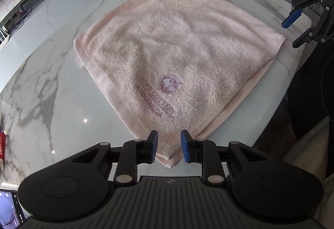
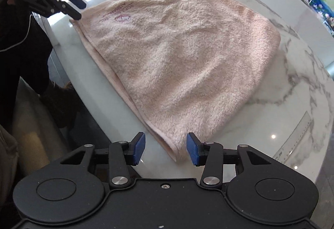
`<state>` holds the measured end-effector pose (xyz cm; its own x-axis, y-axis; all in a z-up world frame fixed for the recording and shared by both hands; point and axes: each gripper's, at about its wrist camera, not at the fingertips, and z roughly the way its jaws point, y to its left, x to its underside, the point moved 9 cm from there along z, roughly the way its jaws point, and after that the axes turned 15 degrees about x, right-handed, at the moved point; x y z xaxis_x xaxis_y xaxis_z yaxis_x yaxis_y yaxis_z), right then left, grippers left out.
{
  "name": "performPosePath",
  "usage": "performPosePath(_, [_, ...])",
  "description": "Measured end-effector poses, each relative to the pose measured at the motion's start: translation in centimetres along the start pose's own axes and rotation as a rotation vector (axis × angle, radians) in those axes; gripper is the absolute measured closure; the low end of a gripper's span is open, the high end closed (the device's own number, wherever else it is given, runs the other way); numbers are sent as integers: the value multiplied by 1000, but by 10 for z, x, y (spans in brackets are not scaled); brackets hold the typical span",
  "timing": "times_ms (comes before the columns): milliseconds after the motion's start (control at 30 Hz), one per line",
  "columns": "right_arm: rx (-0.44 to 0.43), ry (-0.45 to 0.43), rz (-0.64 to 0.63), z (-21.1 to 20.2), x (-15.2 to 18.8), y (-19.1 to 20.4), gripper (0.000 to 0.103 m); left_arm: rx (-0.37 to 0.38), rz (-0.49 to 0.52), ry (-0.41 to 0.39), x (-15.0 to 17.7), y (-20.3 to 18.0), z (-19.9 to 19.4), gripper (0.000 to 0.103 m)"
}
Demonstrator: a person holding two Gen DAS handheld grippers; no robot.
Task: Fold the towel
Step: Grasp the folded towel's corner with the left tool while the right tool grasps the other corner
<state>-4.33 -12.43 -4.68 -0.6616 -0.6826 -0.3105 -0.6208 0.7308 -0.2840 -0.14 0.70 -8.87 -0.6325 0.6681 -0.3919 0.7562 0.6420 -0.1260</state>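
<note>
I see the pink towel (image 1: 177,58) lying flat on the marble table (image 1: 52,66), already doubled over, since two layers show along its near edge; purple lettering and a round emblem sit near the corner closest to my left gripper (image 1: 168,148); that corner pokes into the gap between the blue pads (image 1: 153,148), which stand apart with nothing pinched, a moderate opening rather than a wide one; I cannot tell whether the pads touch the cloth or hang just above it.

From the right wrist, my right gripper (image 2: 166,149) sits at the opposite near corner of the towel (image 2: 183,58); its jaws are parted wider than the left pair, and the folded corner lies between them, ungripped; the table (image 2: 281,124) shows bare beside it, with a clear ruler (image 2: 296,137) lying on the marble to the right.

Each camera catches the other tool; the right gripper (image 1: 300,20) appears at the far right edge of the left view, just beside the towel's right corner; the left gripper (image 2: 78,10) appears at top left of the right view, its tips at the lettered corner.

A red object (image 1: 2,145) lies at the table's left edge; a lit screen (image 1: 9,208) shows low on the left.
</note>
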Motion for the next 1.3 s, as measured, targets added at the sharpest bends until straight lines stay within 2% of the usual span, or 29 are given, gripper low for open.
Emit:
performPosePath(233, [116, -22, -163, 2, 16, 18, 61, -85, 137, 52, 16, -10, 0, 80])
performPosePath(433, [151, -26, -214, 4, 19, 25, 61, -184, 308, 96, 21, -20, 6, 80])
performPosePath(633, [144, -23, -207, 4, 19, 27, 61, -167, 395, 121, 24, -34, 7, 78])
performPosePath(733, [145, -25, -211, 3, 19, 28, 61, -191, 440, 131, 24, -38, 9, 71])
performPosePath(1000, [163, -46, -250, 3, 18, 31, 61, -277, 609, 214, 27, -45, 28, 71])
performPosePath(1133, [191, -71, -287, 2, 21, 31, 61, -291, 655, 236, 26, -49, 35, 71])
performPosePath(1300, [231, -83, -344, 6, 26, 28, 61, -286, 657, 248, 23, -47, 41, 71])
